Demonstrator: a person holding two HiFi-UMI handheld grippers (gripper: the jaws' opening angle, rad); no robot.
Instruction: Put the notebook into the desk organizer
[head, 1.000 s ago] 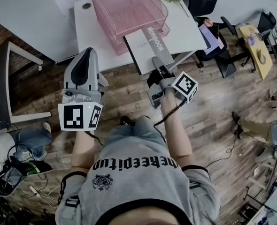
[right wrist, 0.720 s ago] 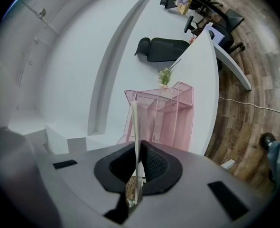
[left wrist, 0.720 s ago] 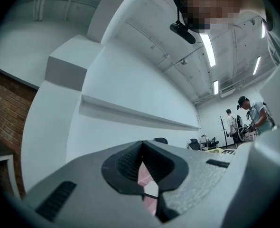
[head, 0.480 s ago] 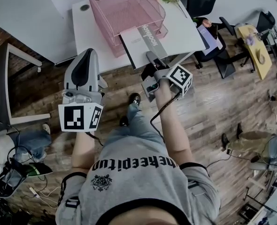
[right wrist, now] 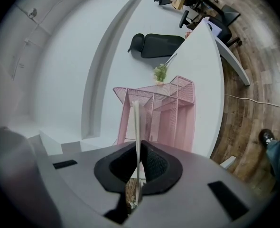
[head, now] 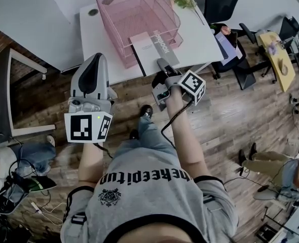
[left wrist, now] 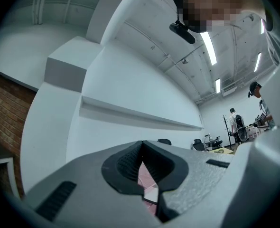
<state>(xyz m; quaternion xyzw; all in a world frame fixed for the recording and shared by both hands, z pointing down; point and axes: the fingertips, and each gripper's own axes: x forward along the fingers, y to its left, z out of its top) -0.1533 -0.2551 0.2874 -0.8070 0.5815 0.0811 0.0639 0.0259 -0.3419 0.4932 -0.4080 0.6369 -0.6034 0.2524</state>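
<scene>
Item, one notebook (head: 152,47): I am pinching its near edge in my right gripper (head: 161,65), its far end lying in the mouth of the pink desk organizer (head: 106,13) on the white desk (head: 96,39), while I am holding my left gripper (head: 95,58) closed on nothing.

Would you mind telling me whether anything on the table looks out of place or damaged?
Nothing looks spilled or damaged. The notebook lies only partly inside the pink organizer, its near end sticking out toward the table edge, clamped in the right gripper.
</scene>
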